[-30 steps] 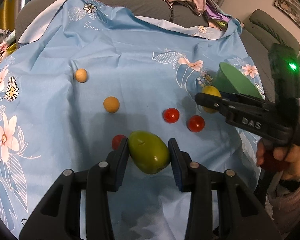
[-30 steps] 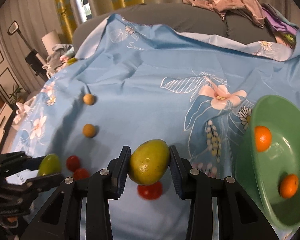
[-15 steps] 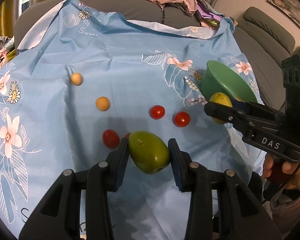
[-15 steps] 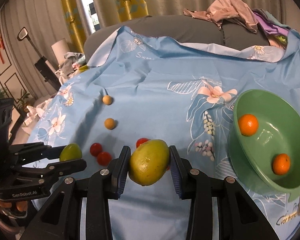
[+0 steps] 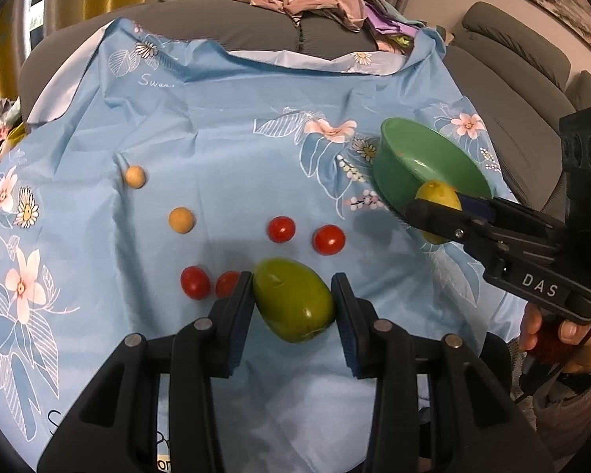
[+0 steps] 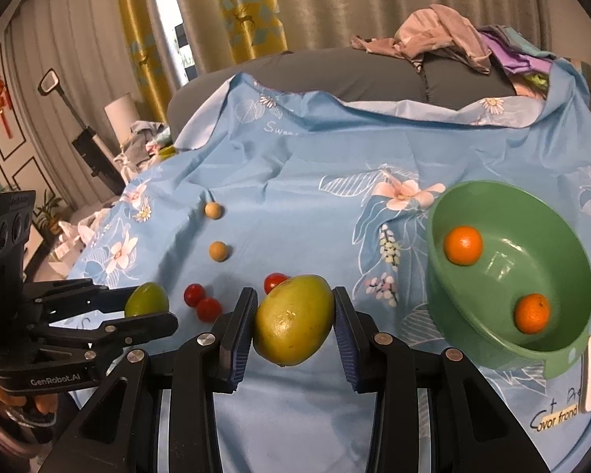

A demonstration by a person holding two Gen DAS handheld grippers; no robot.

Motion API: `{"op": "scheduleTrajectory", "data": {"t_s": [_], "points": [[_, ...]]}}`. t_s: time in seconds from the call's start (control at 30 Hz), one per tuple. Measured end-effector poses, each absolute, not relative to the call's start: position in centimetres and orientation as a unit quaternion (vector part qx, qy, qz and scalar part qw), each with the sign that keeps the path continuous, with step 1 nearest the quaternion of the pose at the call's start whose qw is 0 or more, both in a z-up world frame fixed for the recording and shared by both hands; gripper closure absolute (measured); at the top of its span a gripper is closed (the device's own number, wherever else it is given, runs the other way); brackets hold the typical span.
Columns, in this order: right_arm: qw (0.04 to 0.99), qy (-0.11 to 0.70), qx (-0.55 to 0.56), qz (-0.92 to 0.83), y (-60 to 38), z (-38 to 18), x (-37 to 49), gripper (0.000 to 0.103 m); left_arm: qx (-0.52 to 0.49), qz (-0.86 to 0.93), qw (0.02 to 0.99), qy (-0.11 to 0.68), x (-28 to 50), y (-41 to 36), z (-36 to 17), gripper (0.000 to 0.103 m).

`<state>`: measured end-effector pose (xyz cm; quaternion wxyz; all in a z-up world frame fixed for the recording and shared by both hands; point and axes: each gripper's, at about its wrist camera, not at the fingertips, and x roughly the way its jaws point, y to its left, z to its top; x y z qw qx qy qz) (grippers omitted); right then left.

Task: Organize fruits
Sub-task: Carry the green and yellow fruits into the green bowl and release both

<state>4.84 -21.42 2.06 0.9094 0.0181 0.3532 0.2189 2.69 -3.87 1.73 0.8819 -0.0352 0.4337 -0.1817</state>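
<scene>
Left gripper (image 5: 293,307) pinching green mango (image 5: 293,305), right gripper (image 6: 293,321) pinching yellow mango (image 6: 293,319), both lifted above the cloth; green bowl (image 6: 563,335) at 3 o'clock. Likely firm, smooth, a bit heavy: pads across the widest middle look right

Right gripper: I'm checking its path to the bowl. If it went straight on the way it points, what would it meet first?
Probably the small red tomato just beyond its yellow-green mango, on the blue floral cloth; the green plastic bowl sits off to the right.
</scene>
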Motion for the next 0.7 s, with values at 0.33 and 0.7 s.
{"op": "scheduleTrajectory", "data": {"t_s": [0.33,0.7], "points": [[0.918,0.337,0.039,0.204,-24.1,2.6,4.4,0.063,-0.012,-0.215,0.880,0.424,3.5,-7.0,3.1,0.063],[0.932,0.323,0.070,0.151,-29.1,2.4,4.7,0.063,0.021,-0.275,0.869,0.410,6.9,-13.6,4.4,0.063]]}}
